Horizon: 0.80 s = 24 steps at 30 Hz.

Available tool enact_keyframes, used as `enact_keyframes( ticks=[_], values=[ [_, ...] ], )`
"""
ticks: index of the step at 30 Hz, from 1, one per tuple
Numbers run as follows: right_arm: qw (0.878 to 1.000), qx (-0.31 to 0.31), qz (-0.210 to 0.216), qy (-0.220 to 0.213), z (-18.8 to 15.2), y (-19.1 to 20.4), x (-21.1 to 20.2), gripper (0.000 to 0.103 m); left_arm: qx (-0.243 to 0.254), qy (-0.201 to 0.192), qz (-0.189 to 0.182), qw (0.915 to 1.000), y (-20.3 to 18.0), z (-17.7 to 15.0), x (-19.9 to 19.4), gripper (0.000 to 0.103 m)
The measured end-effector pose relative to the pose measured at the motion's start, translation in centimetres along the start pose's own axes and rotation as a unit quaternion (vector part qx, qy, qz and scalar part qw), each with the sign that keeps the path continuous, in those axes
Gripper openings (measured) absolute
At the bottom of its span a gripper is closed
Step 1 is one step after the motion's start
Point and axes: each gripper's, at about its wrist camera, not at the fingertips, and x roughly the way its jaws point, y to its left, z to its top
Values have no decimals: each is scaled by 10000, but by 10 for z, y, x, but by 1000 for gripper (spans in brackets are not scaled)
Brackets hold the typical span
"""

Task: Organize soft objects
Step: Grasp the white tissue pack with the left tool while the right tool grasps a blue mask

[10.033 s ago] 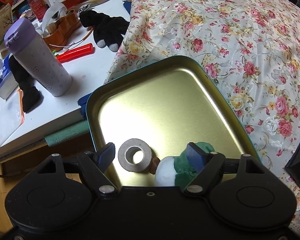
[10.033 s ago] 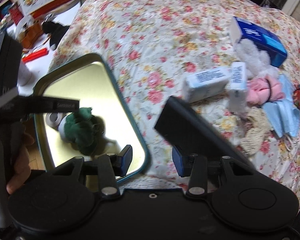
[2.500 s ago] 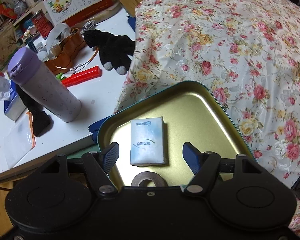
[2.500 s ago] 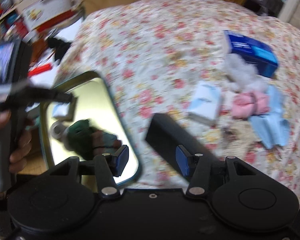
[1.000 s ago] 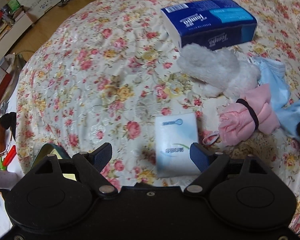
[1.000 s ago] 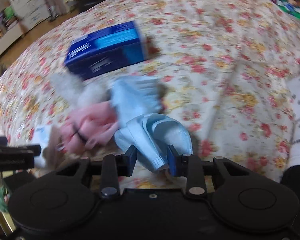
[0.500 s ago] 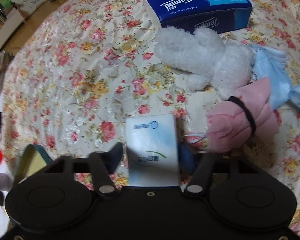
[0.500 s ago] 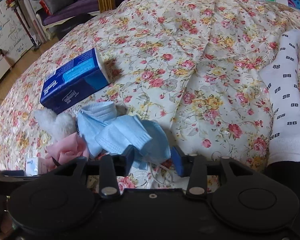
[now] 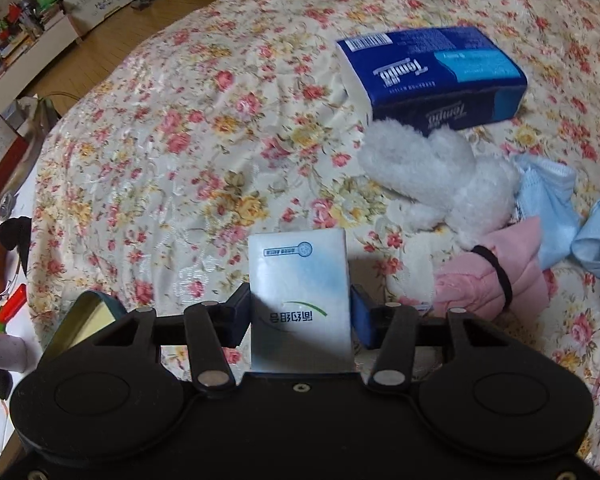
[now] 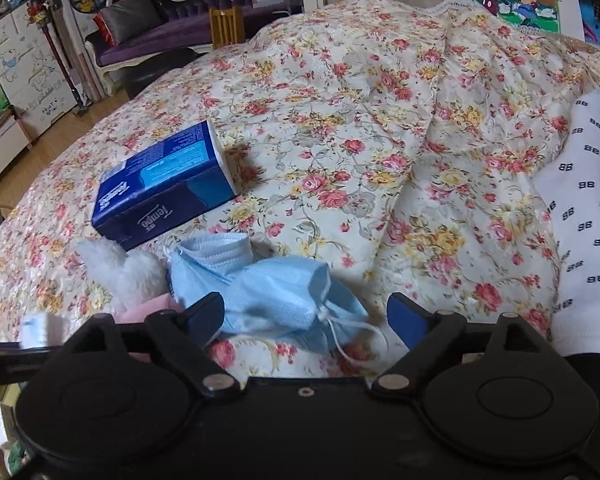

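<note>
tissue pack (image 9: 299,280) now between left jaws

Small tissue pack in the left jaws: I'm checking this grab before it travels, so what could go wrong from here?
The small tissue pack is soft, so it may buckle or slip from the left gripper. The right gripper is opening over the blue masks; their loose ear loops could snag.

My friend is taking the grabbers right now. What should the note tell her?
Left gripper: shut on the small tissue pack, lifted above the bedspread.
Right gripper: jaws opening, nothing gripped; blue face masks lie just ahead of them.
On the bed: blue tissue box, white plush, pink cloth.
The tin edge shows at lower left.
Left: put the pack away, then the rest.
</note>
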Motion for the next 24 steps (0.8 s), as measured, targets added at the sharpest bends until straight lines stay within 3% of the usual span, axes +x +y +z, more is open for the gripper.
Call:
enact_keyframes(
  ticks=[9, 11, 13, 18, 24],
  values=[
    [9991, 97, -208, 361, 2, 7, 46, 96, -34, -198, 99, 9997, 20, -18, -27, 50],
    [9988, 103, -206, 428, 0, 9, 53, 88, -97, -221, 91, 9997, 28, -24, -31, 50],
    [9982, 49, -240, 555, -2, 10, 57, 69, -165, -252, 164, 9994, 38, -31, -36, 50],
    [9981, 25, -227, 580, -6, 7, 49, 44, -441, -300, 336, 9980, 69, -51, -43, 50],
    [9981, 87, -343, 498, -13, 1, 32, 40, -839, -250, 549, 9946, 114, -77, -45, 51]
  ],
)
